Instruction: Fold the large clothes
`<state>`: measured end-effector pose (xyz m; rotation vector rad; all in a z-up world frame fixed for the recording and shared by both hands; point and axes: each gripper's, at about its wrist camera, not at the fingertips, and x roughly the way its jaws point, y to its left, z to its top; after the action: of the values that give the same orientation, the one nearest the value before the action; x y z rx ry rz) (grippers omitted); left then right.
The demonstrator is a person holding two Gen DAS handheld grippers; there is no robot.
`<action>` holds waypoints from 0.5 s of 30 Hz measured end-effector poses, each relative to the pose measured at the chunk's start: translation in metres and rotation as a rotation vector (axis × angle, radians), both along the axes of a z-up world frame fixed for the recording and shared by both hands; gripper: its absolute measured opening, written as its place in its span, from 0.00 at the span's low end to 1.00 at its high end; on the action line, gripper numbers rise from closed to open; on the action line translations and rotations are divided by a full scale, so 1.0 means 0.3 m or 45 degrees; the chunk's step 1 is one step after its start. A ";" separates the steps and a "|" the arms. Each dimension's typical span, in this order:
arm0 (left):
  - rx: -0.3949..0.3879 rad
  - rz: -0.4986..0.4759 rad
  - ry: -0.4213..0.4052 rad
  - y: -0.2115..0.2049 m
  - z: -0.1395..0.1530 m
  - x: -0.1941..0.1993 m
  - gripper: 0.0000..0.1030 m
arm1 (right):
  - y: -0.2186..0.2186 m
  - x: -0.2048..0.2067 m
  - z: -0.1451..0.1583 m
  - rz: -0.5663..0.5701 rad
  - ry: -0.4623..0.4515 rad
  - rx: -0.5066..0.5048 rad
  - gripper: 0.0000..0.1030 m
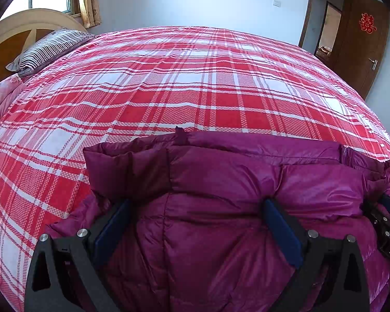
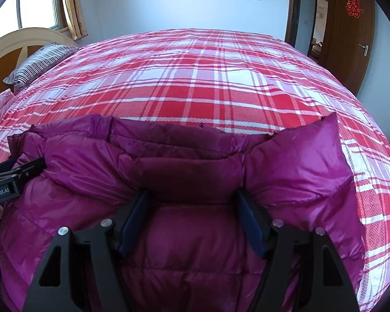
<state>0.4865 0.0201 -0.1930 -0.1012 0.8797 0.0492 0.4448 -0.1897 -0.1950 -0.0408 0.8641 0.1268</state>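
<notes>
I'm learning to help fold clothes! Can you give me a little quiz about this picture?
1. True or false: the purple jacket lies on the checked bedspread.
2. What stripy thing is by the headboard?
3. Are the left tongs A) open around the jacket, B) squeezed shut?

Key: 1 true. 2 the pillow. 3 A; the right tongs are open too.

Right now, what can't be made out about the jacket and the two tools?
- Purple jacket: its near part runs off the bottom edge in both wrist views.
- Left tool: jaws wide apart astride the padding; whether the pads press it is unclear.
- Right tool: same doubt.
- Jacket's far side: hidden behind its own bulk.
- Door sign: too small to read.
</notes>
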 end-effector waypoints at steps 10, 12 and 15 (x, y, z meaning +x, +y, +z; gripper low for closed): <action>0.003 0.001 0.000 0.000 -0.001 0.000 0.98 | 0.009 0.003 -0.004 -0.003 0.003 -0.028 0.71; 0.003 0.001 -0.001 -0.001 0.000 0.000 0.98 | 0.011 0.003 -0.004 -0.004 0.004 -0.031 0.71; 0.003 0.001 -0.001 -0.002 0.000 0.000 0.98 | 0.012 0.003 -0.004 -0.004 0.004 -0.034 0.71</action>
<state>0.4865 0.0194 -0.1931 -0.0992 0.8792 0.0513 0.4457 -0.1862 -0.1963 -0.0645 0.8686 0.1122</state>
